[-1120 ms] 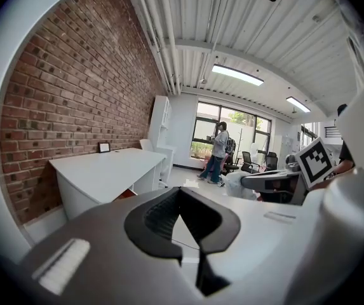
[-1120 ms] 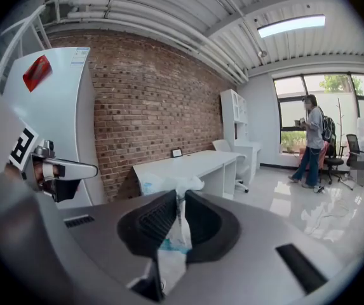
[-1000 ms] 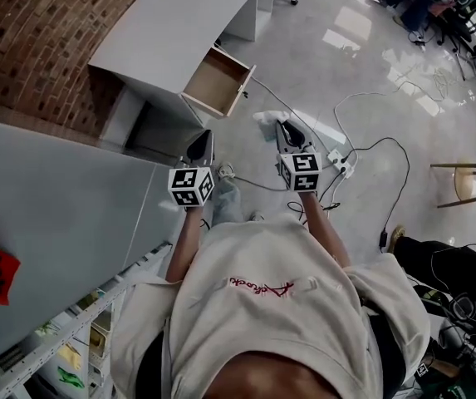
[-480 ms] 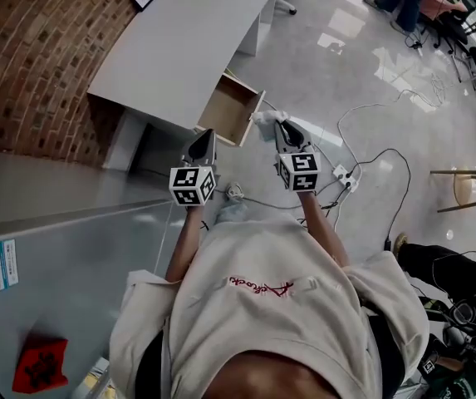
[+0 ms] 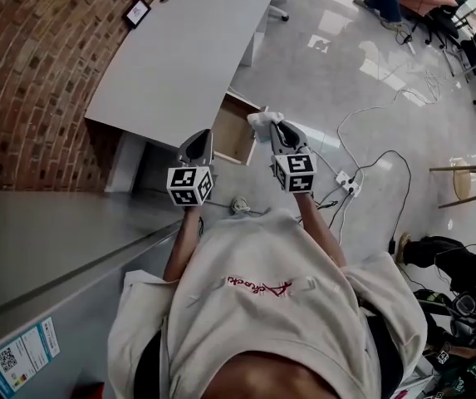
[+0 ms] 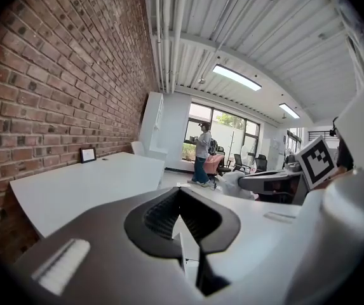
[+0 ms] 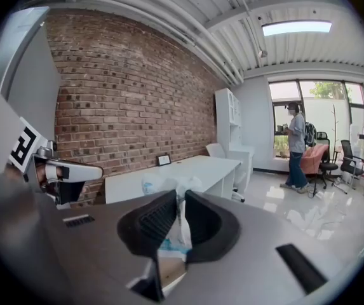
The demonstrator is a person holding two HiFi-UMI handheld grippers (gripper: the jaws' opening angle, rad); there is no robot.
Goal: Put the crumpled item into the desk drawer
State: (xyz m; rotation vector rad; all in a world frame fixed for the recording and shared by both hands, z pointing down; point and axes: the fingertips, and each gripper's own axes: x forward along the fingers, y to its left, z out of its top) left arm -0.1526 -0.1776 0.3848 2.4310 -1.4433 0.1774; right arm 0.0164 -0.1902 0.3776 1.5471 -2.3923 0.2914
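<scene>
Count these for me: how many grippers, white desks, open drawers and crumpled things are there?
Grippers: 2, the left gripper and the right gripper
White desk: 1
Open drawer: 1
Crumpled item: 1
Total: 5

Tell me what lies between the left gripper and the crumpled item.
Head view: the open drawer shows between the left gripper and the item in the right gripper.
</scene>
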